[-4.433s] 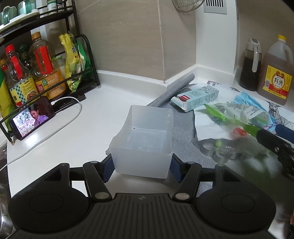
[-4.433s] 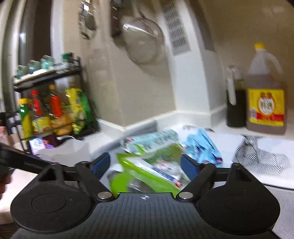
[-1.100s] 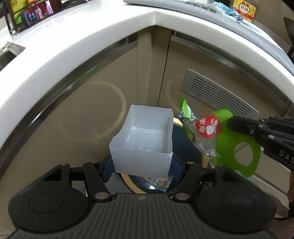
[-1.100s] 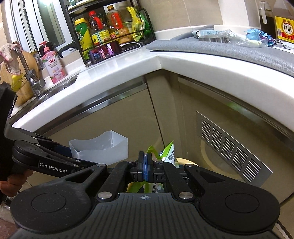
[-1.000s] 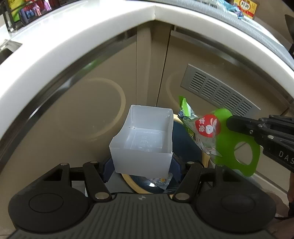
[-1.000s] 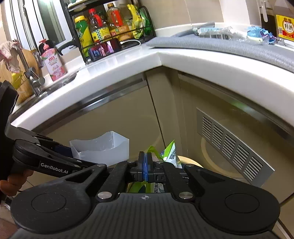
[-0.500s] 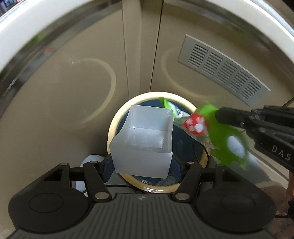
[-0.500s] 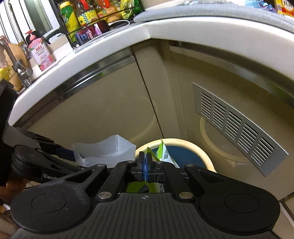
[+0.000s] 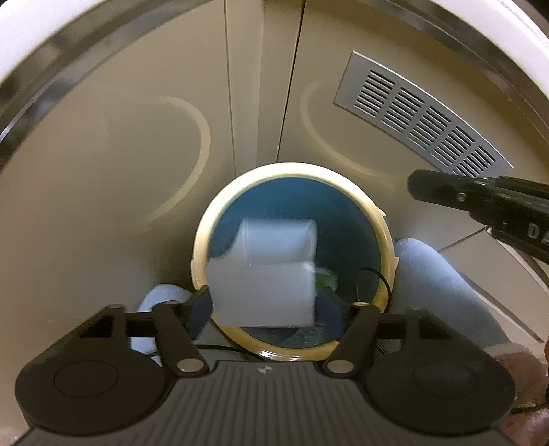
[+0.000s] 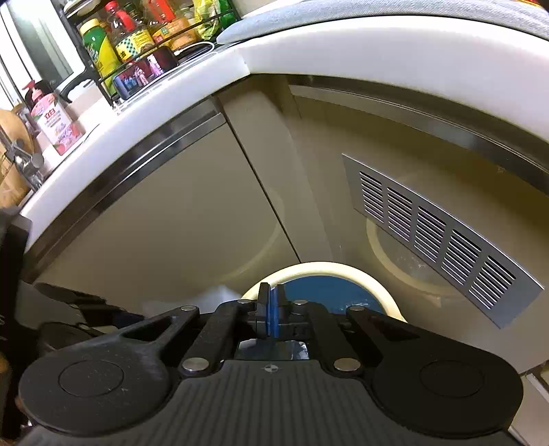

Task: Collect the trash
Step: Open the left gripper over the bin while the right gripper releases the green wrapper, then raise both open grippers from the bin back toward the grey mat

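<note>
A round trash bin with a cream rim and blue liner stands on the floor by the cabinet corner; its rim also shows in the right wrist view. A translucent white plastic box, blurred, is over the bin's mouth between the fingers of my left gripper, which stand wider than the box. A bit of green wrapper lies inside the bin. My right gripper is shut with nothing between its blue pads; it shows at the right in the left wrist view.
Beige cabinet doors with a metal vent grille stand behind the bin. The white counter edge runs overhead, with a bottle rack and a pink soap bottle. My jeans-clad leg is right of the bin.
The green wrapper has left my right gripper and lies in the bin. My left gripper has opened and the plastic box is dropping, tilted, into the bin. Both grippers moved lower.
</note>
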Tool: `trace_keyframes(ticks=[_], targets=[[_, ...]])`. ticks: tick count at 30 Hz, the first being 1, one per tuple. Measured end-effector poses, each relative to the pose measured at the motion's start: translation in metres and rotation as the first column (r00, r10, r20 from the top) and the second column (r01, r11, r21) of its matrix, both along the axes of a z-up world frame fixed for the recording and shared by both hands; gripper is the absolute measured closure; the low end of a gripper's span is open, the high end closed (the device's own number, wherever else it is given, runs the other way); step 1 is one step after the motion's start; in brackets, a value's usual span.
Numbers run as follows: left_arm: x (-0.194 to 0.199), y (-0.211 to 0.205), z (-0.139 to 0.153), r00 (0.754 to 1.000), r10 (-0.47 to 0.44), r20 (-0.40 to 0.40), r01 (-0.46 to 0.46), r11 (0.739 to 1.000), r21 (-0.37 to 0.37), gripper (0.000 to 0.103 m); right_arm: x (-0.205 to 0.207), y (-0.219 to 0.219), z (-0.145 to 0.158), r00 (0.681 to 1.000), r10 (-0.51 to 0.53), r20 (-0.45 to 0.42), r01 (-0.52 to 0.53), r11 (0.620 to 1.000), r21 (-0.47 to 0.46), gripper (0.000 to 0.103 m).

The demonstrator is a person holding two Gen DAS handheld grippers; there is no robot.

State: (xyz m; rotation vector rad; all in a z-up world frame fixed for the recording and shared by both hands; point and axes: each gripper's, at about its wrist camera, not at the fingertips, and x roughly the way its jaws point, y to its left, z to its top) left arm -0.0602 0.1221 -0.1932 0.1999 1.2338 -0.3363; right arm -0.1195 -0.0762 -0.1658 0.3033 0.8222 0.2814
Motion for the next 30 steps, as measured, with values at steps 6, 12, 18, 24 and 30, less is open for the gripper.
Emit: trace_keyframes(ticks=[6,12,18,24,30], targets=[[0.008,0.007,-0.003,0.998,0.041,-0.052,-0.044,0.998,-0.047,0.011,-0.004,-0.006,0.000,0.998,-0.027,-0.049,0.028,0.999,0.019,0.087],[-0.005,0.010,0.020,0.999,0.052,0.012,-0.052,0.998,-0.027,0.011,-0.019,-0.008,0.021,1.000,-0.020,-0.010,0.020,1.000,0.007,0.055],[-0.034,0.016,0.070,0.975,0.065,0.211,-0.060,0.998,-0.030,0.000,-0.042,0.001,0.065,0.987,0.076,0.139,-0.068,0.996,-0.058,0.028],[-0.052,0.007,0.089,0.959,0.002,0.283,-0.006,1.000,0.011,0.000,-0.054,0.019,0.074,0.982,0.126,0.144,-0.110,0.987,-0.113,0.026],[-0.062,0.005,0.100,0.948,-0.005,0.319,-0.005,1.000,0.029,0.000,-0.065,0.023,0.079,0.984,0.102,0.149,-0.083,0.988,-0.132,0.024]])
